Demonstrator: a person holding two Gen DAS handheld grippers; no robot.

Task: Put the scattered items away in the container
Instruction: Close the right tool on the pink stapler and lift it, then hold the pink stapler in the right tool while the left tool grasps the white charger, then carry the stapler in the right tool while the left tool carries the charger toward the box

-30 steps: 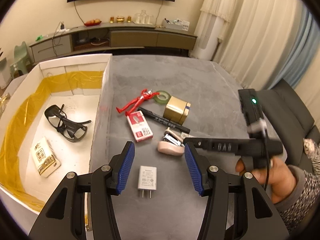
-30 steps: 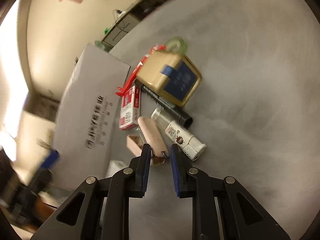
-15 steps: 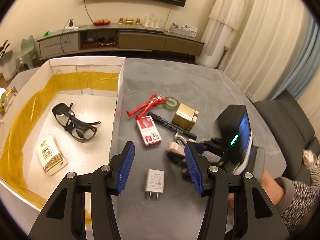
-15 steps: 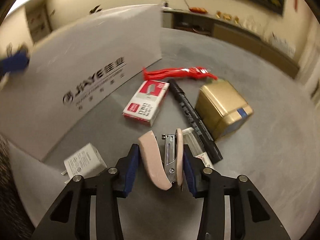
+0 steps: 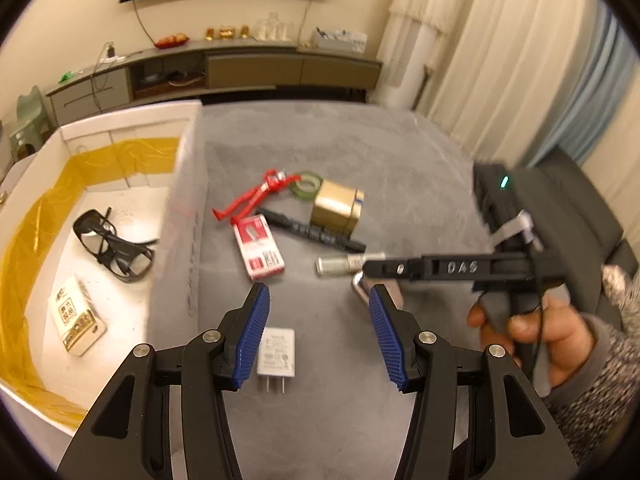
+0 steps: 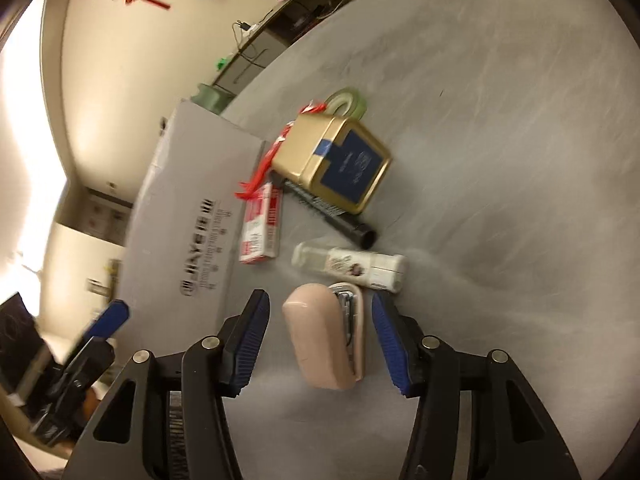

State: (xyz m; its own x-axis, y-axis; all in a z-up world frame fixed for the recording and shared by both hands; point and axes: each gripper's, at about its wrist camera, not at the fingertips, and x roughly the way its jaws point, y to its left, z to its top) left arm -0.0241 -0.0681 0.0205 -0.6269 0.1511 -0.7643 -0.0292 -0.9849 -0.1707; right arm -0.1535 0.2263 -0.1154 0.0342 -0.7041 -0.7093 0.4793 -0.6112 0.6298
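A pink stapler (image 6: 320,344) lies on the grey table between the fingers of my right gripper (image 6: 320,295). Its jaws are opening, with a gap on each side of the stapler. In the left wrist view the right gripper (image 5: 368,269) shows side-on, held by a hand (image 5: 520,328), and it hides most of the stapler. My left gripper (image 5: 318,292) hangs open and empty above a white charger plug (image 5: 276,354). The white box (image 5: 182,184) with yellow tape stands on the left, holding dark glasses (image 5: 112,246) and a small white-and-gold pack (image 5: 76,314).
Beyond the stapler lie a white tube (image 6: 352,266), a black marker (image 6: 340,216), a gold tin (image 6: 336,162), a red-and-white staple box (image 6: 260,228), a red clip (image 5: 260,196) and a green tape roll (image 6: 348,100). The box's outer wall (image 6: 192,220) rises to the left.
The right gripper's jaws have spread from nearly shut to wide, and the stapler now sits loose between them. The right wrist view has rolled. The left gripper stays open and has shifted slightly.
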